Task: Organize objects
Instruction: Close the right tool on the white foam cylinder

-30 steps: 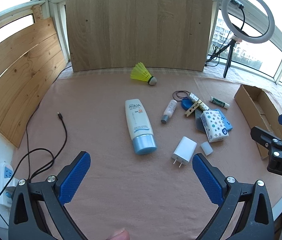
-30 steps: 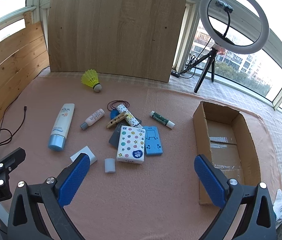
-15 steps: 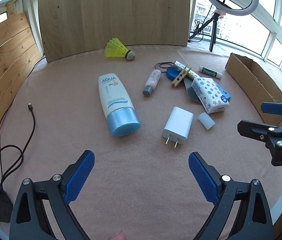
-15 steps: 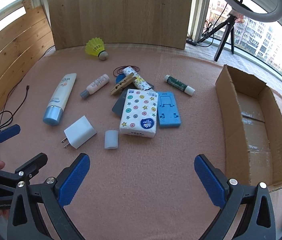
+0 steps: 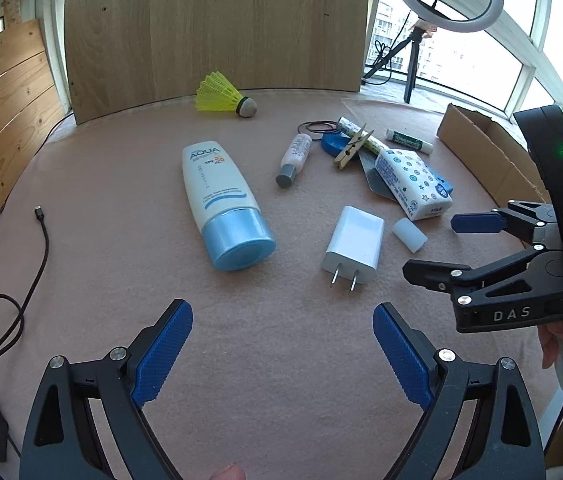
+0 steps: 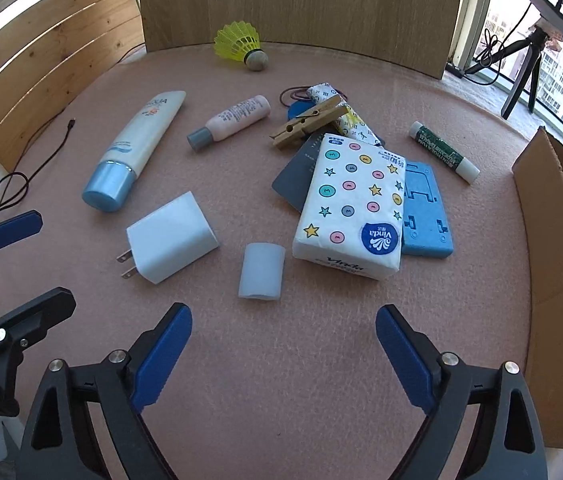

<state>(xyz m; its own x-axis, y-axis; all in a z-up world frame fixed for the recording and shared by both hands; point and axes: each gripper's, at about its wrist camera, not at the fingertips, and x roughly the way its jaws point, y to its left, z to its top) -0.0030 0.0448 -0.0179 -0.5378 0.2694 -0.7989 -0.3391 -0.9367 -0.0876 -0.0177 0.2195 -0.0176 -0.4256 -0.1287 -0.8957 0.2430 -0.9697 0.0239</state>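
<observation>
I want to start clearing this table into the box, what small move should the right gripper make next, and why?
Probably ease the right gripper forward and down over the small white cap. It lies loose just ahead of the closing jaws, with nothing between them, apart from the charger and tissue pack; the cardboard box stands open alongside.

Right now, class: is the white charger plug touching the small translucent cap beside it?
Apart. The right wrist view shows a strip of bare pink mat between the white charger plug and the translucent cap; the left wrist view shows the gap too.
</observation>
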